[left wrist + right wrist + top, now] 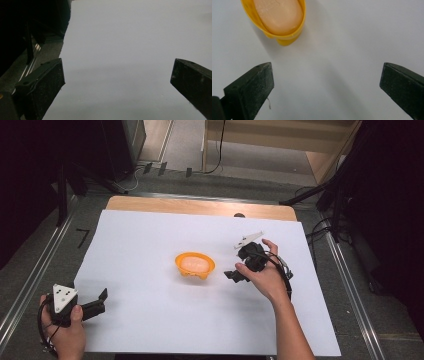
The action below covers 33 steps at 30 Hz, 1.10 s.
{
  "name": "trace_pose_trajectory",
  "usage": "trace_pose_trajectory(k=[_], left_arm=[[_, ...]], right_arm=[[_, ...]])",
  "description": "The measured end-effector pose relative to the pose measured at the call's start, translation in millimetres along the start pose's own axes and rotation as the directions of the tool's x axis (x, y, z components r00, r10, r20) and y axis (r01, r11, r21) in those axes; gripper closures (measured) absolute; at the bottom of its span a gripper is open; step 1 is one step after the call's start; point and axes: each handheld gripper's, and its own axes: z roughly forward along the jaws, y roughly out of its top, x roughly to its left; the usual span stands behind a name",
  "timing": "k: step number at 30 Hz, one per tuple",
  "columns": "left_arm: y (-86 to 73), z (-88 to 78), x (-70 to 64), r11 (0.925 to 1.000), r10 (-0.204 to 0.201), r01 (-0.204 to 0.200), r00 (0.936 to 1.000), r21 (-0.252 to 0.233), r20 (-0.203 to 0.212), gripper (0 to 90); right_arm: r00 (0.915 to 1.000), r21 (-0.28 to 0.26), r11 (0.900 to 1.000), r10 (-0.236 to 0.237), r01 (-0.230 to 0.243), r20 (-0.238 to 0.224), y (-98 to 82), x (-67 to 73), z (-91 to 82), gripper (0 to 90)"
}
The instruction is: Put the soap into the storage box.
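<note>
reaching toward the yellow dish (195,265), right tongs (233,275) gape wide; left tongs (102,300) rest wide too.

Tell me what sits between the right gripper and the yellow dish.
Nothing: in the right gripper view, bare white sheet runs from the open right gripper up to the yellow dish holding a pale orange bar.

Bare white sheet (150,320) all round — only the yellow dish (195,265) stands mid-table.
</note>
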Motion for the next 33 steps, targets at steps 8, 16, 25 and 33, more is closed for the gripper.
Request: trace_pose_trajectory(k=[8, 16, 25, 33], left_arm=[[0.0, 0.1, -0.3, 1.0000, 0.001, -0.001, 1.0000, 0.000, 0.000, 0.0], [-0.1, 0.2, -0.6, 1.0000, 0.002, -0.002, 1.0000, -0.002, -0.002, 0.0], [0.0, 0.2, -0.8, 1.0000, 0.006, -0.006, 1.0000, -0.001, -0.001, 0.0], [-0.1, 0.3, -1.3, 1.0000, 0.006, -0.006, 1.0000, -0.002, -0.005, 0.0]], right_arm=[[0.9945, -0.089, 0.993, 0.086, -0.081, 0.059, -40.0, -10.6, -13.4, 0.0], [0.9865, -0.126, 0.983, 0.142, -0.131, 0.081, -73.1, -15.2, -23.3, 0.0], [0.9649, -0.216, 0.956, 0.229, -0.199, 0.128, -116.2, -19.5, -39.8, 0.3], [0.9464, -0.287, 0.929, 0.285, -0.234, 0.152, -148.8, -21.8, -55.1, 0.5]])
